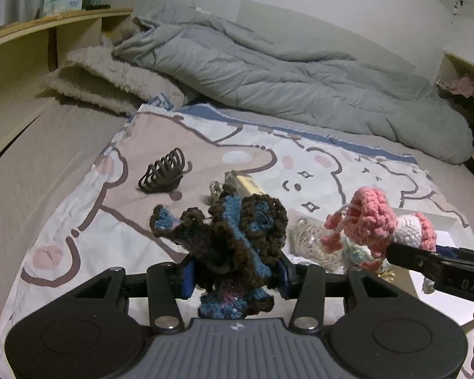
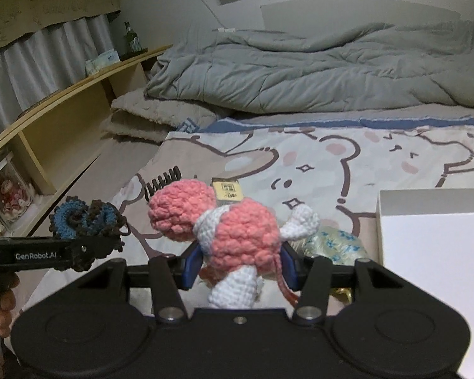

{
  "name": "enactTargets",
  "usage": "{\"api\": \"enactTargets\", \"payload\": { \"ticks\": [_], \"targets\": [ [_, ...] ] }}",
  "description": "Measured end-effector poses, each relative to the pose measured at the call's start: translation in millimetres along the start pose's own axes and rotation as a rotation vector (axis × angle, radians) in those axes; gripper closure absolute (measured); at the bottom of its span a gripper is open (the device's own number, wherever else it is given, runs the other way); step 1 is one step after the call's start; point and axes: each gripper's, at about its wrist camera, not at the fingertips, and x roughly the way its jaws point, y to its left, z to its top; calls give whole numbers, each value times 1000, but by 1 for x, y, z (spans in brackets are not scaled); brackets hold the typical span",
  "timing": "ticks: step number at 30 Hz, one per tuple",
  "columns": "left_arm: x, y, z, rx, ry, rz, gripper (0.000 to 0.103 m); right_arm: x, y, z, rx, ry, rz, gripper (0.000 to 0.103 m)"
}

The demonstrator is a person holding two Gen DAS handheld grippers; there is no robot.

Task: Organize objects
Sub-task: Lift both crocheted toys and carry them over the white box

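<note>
My left gripper (image 1: pixel 235 276) is shut on a brown-and-blue crocheted toy (image 1: pixel 237 240), held up above the patterned bed sheet. In the right wrist view that toy (image 2: pixel 85 221) shows at the left, in the left gripper (image 2: pixel 79 252). My right gripper (image 2: pixel 240 270) is shut on a pink-and-white crocheted toy (image 2: pixel 237 233), also lifted off the bed. The left wrist view shows the pink toy (image 1: pixel 376 224) at the right, in the right gripper (image 1: pixel 401 252). A white box (image 2: pixel 433 252) lies on the bed to the right.
On the sheet lie a dark hair claw clip (image 1: pixel 164 173), a yellowish flat packet (image 1: pixel 246 184), a netted bundle (image 1: pixel 309 240) and a blue-flowered pouch (image 2: pixel 335 243). A grey duvet (image 1: pixel 284 72) is heaped at the back. A wooden shelf headboard (image 2: pixel 63 120) runs along the left.
</note>
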Motion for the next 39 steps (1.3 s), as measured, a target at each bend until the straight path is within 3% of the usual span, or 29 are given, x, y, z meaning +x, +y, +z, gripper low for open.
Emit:
{"api": "enactTargets", "payload": {
  "ticks": [10, 20, 28, 39],
  "targets": [
    [-31, -26, 21, 10, -100, -51, 55, -42, -5, 26, -48, -63, -39, 51],
    [-36, -105, 47, 104, -130, -180, 55, -95, -55, 48, -10, -102, -171, 50],
    [-10, -180, 60, 180, -110, -276, 55, -102, -115, 57, 88, -116, -254, 50],
    [66, -247, 54, 210, 6, -383, 55, -76, -181, 69, 249, -66, -373, 50]
  ]
}}
